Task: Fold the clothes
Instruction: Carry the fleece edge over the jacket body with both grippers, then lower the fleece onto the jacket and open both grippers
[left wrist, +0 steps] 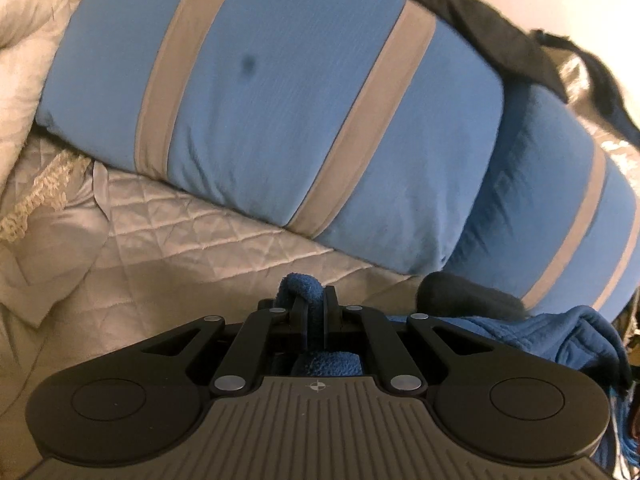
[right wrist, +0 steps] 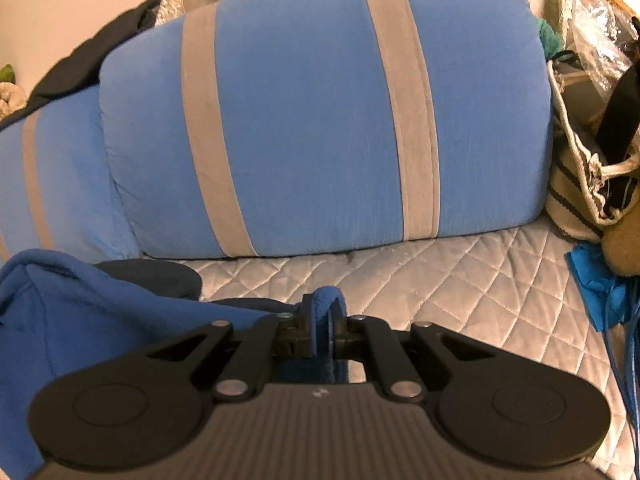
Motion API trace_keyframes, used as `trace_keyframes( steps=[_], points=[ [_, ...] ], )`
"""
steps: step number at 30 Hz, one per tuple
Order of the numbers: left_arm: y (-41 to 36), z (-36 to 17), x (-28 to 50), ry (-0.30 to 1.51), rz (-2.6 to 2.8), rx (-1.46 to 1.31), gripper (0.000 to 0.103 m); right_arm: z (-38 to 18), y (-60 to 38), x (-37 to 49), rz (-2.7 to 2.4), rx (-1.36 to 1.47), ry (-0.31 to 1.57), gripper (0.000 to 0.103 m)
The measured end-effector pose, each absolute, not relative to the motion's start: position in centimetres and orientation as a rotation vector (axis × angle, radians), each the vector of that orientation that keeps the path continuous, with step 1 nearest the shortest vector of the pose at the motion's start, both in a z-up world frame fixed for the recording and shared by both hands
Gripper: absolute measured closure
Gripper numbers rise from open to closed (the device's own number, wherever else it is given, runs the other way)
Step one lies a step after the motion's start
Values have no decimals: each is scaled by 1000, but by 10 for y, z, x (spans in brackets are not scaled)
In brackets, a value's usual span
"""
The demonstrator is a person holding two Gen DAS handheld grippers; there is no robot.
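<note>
A dark blue fleece garment [left wrist: 532, 332] lies on a quilted pale bedspread [left wrist: 180, 232]. In the left wrist view my left gripper [left wrist: 315, 300] is shut on a fold of this fleece, which bulges out past the fingertips, and the rest of the cloth trails off to the right. In the right wrist view my right gripper [right wrist: 322, 308] is shut on another edge of the blue fleece garment [right wrist: 80, 308], whose bulk hangs to the left. A dark grey part of the garment [left wrist: 468, 292] shows beside the fleece.
Two light blue pillows with grey stripes [left wrist: 260, 100] [right wrist: 320, 120] lie across the bed just ahead. A black garment [left wrist: 480, 20] drapes behind them. A striped cloth bag [right wrist: 580, 184] and blue straps [right wrist: 600, 292] sit at the right. A rumpled cream blanket [left wrist: 28, 40] lies at the left.
</note>
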State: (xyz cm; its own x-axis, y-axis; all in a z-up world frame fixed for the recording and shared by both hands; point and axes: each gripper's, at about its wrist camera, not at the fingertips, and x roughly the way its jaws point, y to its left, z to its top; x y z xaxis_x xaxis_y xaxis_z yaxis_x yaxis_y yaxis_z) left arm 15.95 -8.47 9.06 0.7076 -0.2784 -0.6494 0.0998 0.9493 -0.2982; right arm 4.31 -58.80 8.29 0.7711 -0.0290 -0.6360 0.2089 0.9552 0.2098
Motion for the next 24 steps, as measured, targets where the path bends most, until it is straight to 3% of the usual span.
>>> trace_keyframes(
  steps=[16,18,19,20,22,23,24],
  points=[
    [-84,52,192,808,-158,-330,94,49,-583,87,-161,269,741,97],
    [-81,49,195,816,-173,-365,93,48,-582,89,-162,271,742,93],
    [-77,47,196,820,-184,-409,93,48,-583,89,-162,283,737,90],
    [-72,46,196,822,-193,-465,92,49,-586,88,-162,307,725,71],
    [-62,42,197,825,-208,-574,85,51,-590,86,-163,345,695,48],
    [-57,41,196,823,-216,-622,77,53,-592,85,-163,352,673,24],
    [-54,40,196,818,-225,-662,68,55,-594,83,-163,359,650,11]
  ],
)
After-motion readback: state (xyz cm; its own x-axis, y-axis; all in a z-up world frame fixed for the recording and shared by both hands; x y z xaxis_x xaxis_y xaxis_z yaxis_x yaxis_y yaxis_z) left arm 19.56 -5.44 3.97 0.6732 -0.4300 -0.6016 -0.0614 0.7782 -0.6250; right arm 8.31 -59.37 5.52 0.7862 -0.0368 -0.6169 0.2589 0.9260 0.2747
